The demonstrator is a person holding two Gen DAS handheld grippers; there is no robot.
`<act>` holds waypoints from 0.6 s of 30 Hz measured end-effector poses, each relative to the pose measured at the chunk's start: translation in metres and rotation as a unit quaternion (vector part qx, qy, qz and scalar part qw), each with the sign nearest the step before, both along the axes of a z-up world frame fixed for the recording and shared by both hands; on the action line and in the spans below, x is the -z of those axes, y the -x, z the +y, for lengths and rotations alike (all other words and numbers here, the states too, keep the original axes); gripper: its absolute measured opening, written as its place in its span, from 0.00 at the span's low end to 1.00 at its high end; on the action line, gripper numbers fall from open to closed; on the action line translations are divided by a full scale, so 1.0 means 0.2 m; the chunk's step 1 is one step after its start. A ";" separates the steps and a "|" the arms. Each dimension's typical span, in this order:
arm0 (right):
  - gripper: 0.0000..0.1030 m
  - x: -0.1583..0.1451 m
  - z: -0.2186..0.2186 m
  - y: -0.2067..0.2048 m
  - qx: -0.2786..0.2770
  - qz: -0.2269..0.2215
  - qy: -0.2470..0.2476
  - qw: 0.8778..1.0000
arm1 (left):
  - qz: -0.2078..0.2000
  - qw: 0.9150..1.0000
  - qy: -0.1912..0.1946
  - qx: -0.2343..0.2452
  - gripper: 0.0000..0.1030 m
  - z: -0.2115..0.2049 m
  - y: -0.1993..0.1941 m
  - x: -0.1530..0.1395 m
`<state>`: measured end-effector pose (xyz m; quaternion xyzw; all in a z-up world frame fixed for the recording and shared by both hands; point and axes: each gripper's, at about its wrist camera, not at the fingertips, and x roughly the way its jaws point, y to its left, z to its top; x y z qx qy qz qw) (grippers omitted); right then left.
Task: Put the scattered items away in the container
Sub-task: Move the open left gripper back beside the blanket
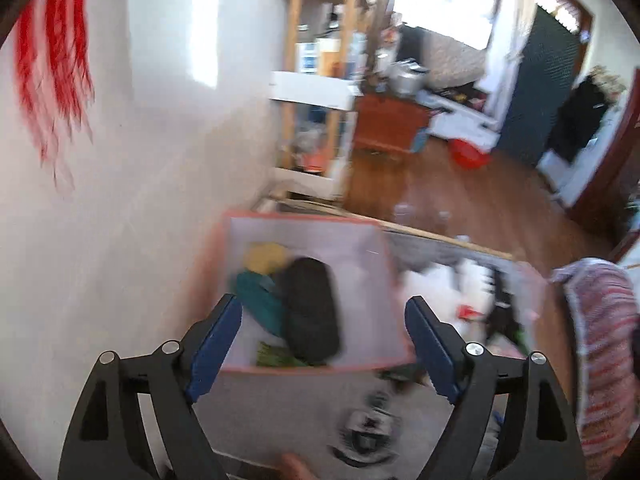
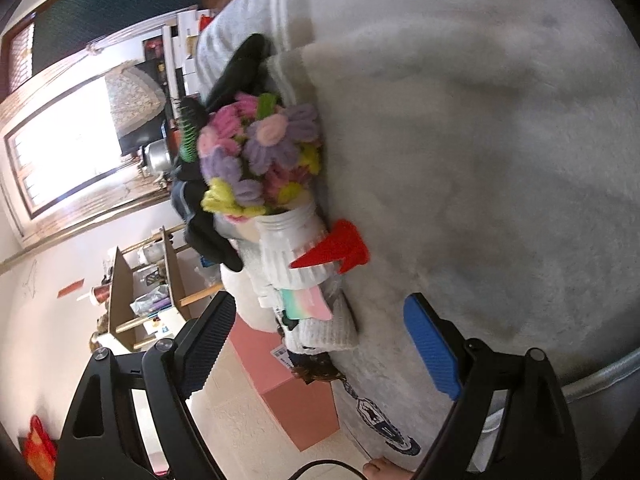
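In the left wrist view a pink box [image 1: 372, 240] stands open on the grey cover. It holds a black pouch [image 1: 310, 312], a teal item [image 1: 260, 300], a yellow item [image 1: 266, 256] and something green [image 1: 276, 356]. My left gripper [image 1: 324, 344] is open and empty just above the box's near edge. In the right wrist view my right gripper [image 2: 316, 344] is open and empty near a pile on the fluffy white blanket [image 2: 480, 140]: a white jar [image 2: 292, 240] of pipe-cleaner flowers [image 2: 260, 152], a red arrow piece [image 2: 336, 248], a pastel card [image 2: 304, 304], white knit cloth [image 2: 328, 332] and black fabric [image 2: 240, 68]. The pink box [image 2: 292, 392] shows below it.
A white wall [image 1: 140, 160] with red tassels [image 1: 52, 60] is at the left. A wooden shelf [image 1: 316, 80], a red cabinet [image 1: 388, 124] and a wooden floor [image 1: 460, 200] lie beyond. A striped sleeve [image 1: 600, 360] is at the right. The view is motion-blurred.
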<state>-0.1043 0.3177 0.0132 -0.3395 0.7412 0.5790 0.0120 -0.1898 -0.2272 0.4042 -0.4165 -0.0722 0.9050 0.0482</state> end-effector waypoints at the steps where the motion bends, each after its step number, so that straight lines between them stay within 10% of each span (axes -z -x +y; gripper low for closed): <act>1: 0.84 -0.01 0.00 0.01 -0.002 0.006 -0.005 1.000 | 0.002 1.000 -0.027 0.008 0.95 0.06 -0.10 0.07; 6: 0.84 -0.09 0.01 0.02 0.000 0.037 -0.042 0.998 | -0.041 0.992 -0.101 0.069 1.00 0.52 -0.46 0.71; 11: 0.84 -0.11 0.03 0.02 0.019 0.045 -0.060 0.997 | -0.189 0.974 -0.048 0.118 0.91 0.87 -0.57 1.53; 18: 0.77 -0.07 0.00 0.24 -0.024 0.023 -0.098 0.995 | -0.211 0.973 -0.029 0.088 0.89 0.85 -0.57 1.79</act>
